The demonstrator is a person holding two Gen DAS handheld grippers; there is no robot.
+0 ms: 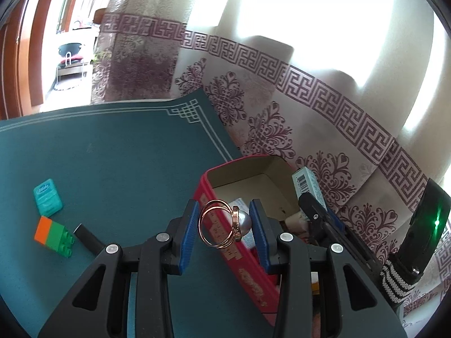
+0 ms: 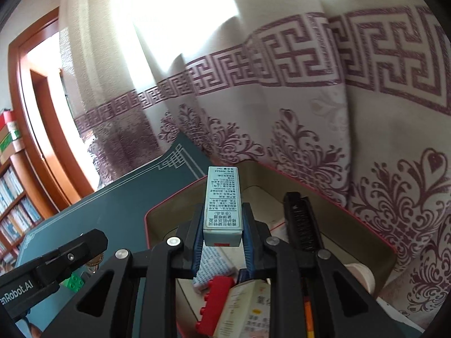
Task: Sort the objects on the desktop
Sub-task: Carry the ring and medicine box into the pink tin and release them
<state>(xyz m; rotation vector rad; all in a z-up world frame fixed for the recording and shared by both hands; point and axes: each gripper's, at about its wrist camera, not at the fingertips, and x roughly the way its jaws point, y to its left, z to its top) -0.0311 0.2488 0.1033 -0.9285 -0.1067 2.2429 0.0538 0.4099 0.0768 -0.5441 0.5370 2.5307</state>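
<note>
- Evidently the left gripper (image 1: 222,222) pinches a ring (image 1: 218,224): light, stiff, slippery; hold across its band.
- Right gripper (image 2: 222,232) clamps a carton (image 2: 222,205): light, crushable; grip its flat sides, above the tin (image 2: 157,214).

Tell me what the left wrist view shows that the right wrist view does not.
Only left view: left tongs gripping a gold pearl ring, a teal case, an orange-green brick.
Only right view: a black comb, a red brick inside the tin, bookshelves.
Both: the red tin, the pale box in the right tongs, the green mat, the curtain.
</note>
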